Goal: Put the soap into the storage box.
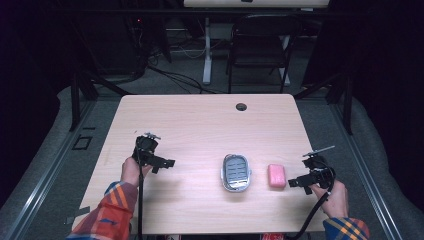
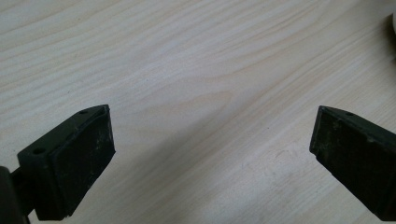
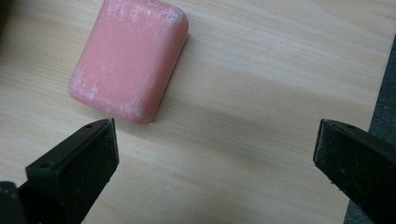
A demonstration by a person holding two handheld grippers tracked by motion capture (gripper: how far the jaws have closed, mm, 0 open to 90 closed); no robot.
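Pink rectangular soap bar sits just ahead-left of open, empty right claw; approach step. Next: centre over it, close. Left claw open, idle.

Left gripper and right gripper, fingers wide apart.

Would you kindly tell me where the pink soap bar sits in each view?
High view: soap bar right of centre, between soap dish and right gripper.
Right gripper view: upper left, beyond the open jaws.
Left gripper view: not in it.
Shared landmark: the wooden table.
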